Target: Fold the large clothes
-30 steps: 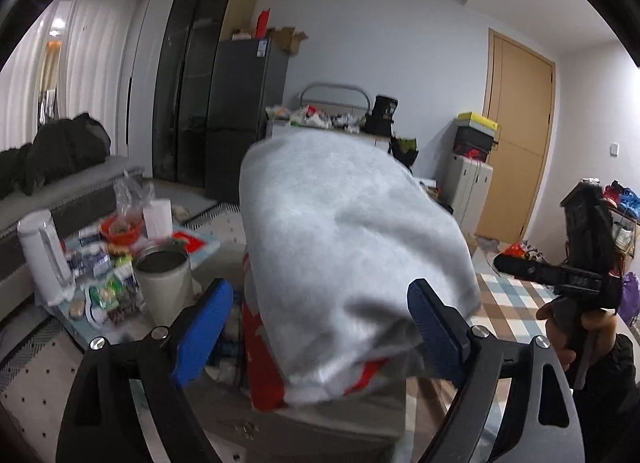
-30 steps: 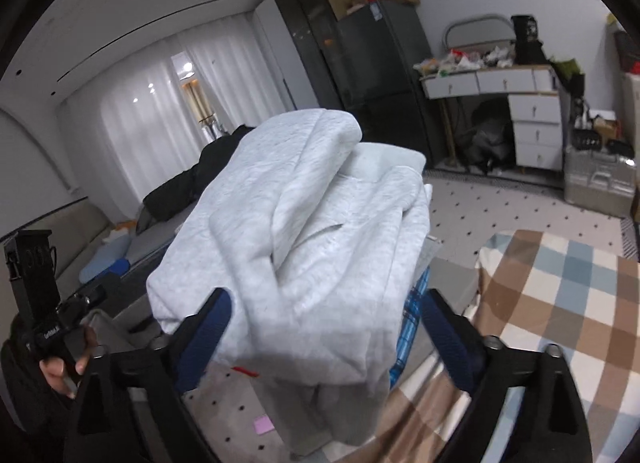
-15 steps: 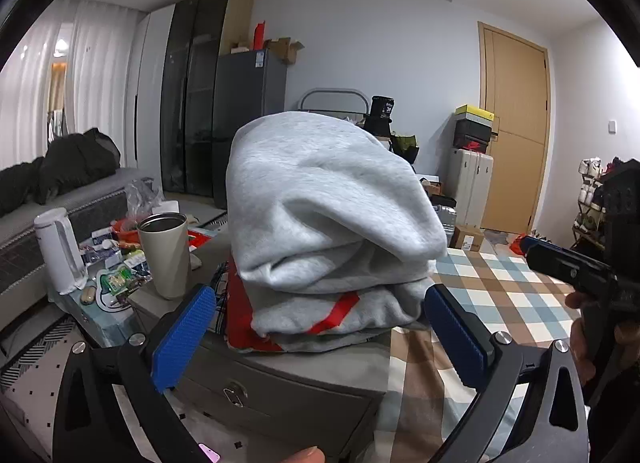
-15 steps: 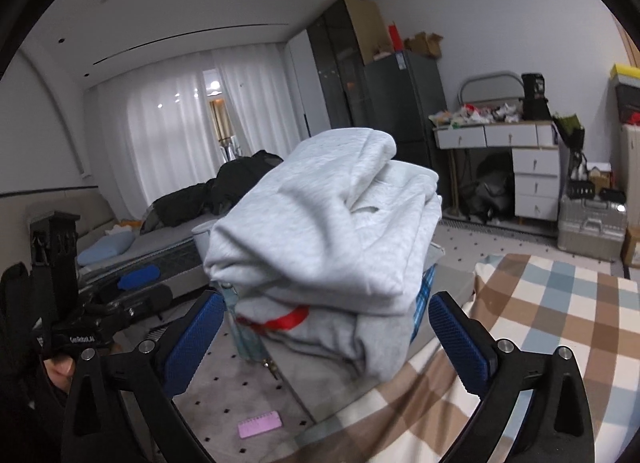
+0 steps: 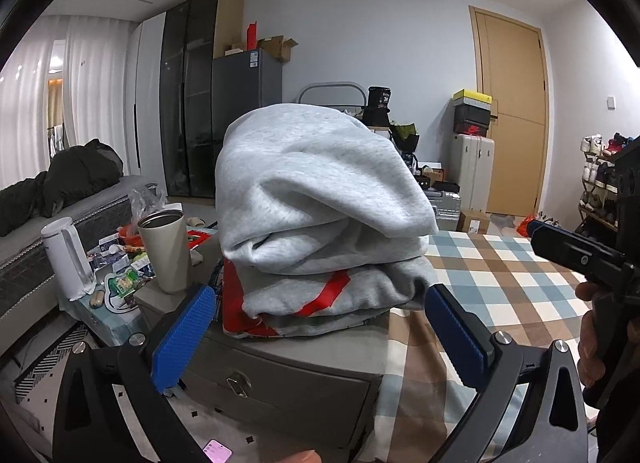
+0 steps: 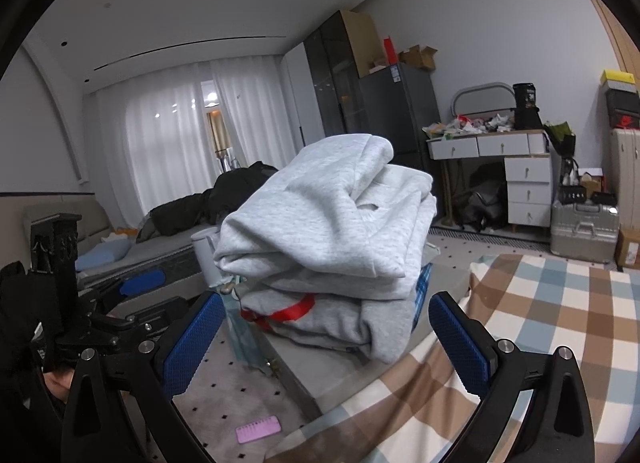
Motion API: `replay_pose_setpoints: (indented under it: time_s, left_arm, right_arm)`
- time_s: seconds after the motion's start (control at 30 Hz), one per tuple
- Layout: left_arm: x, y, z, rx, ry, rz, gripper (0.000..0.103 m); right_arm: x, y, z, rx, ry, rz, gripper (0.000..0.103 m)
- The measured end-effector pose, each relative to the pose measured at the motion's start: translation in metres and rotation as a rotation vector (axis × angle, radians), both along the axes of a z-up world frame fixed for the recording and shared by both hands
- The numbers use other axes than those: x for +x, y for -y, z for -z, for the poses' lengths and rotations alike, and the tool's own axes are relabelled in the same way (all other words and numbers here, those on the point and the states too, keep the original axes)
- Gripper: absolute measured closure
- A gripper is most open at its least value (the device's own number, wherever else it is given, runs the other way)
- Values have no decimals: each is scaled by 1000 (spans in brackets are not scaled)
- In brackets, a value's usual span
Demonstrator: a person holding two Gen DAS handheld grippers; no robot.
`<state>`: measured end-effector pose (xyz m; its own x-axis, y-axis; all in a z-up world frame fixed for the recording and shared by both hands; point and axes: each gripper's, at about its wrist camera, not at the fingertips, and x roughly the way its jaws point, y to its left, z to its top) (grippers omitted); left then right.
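Pretty clearly someone's lived-in studio flat: a bed under a brown-and-blue checked blanket point(image 5: 500, 283), a grey sofa point(image 6: 132, 251) heaped with dark coats, sheer white curtains point(image 6: 172, 151), a tall dark-grey fridge point(image 5: 246, 91), a white drawer desk point(image 6: 516, 171) buried in clutter, shoe racks point(image 5: 600, 183) beside a tan wooden door point(image 5: 512, 103).

Grey walls, white ceiling w/ recessed lights. Sheer curtains point(image 6: 168, 151) upper left, lit window behind. Wooden door point(image 5: 516, 115) right. Dark fridge point(image 5: 246, 91) centre back. White drawer desk point(image 6: 504, 167) right. Dotted floor point(image 6: 224, 395).
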<state>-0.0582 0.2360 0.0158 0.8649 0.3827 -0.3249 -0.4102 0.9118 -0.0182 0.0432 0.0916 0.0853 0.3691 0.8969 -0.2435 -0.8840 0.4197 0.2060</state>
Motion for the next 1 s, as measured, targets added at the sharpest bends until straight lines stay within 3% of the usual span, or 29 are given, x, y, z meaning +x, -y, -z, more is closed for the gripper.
replay_pose_setpoints:
  time_s: [1.0]
  left_arm:
    - [12, 0, 1, -2, -26, -2, 1]
  right_arm:
    - [2, -5, 2, -35, 15, -22, 0]
